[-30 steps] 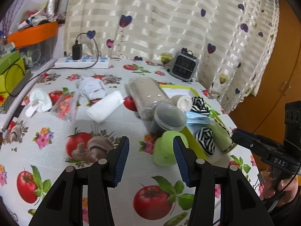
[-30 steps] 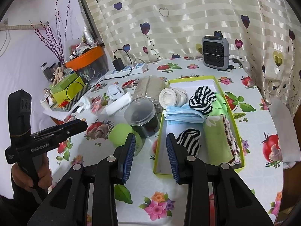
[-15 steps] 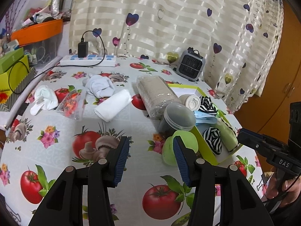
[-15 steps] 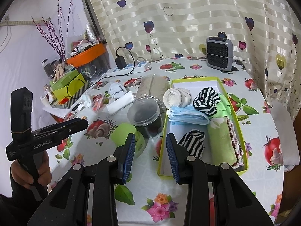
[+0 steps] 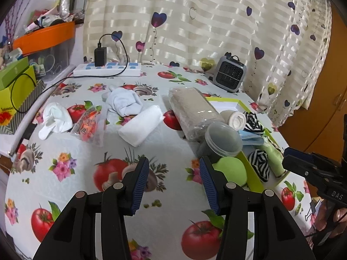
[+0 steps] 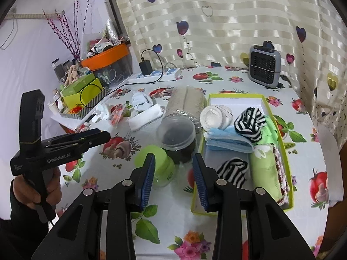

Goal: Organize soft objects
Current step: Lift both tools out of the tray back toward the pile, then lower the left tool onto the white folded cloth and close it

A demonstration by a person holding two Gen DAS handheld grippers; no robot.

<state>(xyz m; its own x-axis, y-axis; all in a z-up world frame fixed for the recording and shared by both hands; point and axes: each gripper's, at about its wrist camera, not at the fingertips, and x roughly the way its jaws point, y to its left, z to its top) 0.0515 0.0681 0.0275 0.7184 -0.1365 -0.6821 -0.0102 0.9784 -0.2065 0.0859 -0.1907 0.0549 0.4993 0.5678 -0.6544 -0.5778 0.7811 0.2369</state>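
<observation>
Fruit-print tablecloth [image 5: 151, 151], heart curtain behind. Rolled soft items are packed in the yellow-green tray [image 6: 279, 138], frame right; white towel roll [image 5: 141, 127] and socks [image 5: 124, 104] left outside, centre-left. Left gripper [image 5: 173, 179] is held spread, empty; right gripper [image 6: 173, 178] is being opened, nothing between, presumably for the next pick.

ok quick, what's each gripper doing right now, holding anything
left gripper: open, nothing between its fingers.
right gripper: jaws opening, nothing held; only tablecloth shows between them.

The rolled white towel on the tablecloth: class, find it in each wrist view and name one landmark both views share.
Left wrist view: rolled white towel, left of centre, above the claw.
Right wrist view: rolled white towel, upper left of centre.
Shared landmark: the grey heater by the curtain.
</observation>
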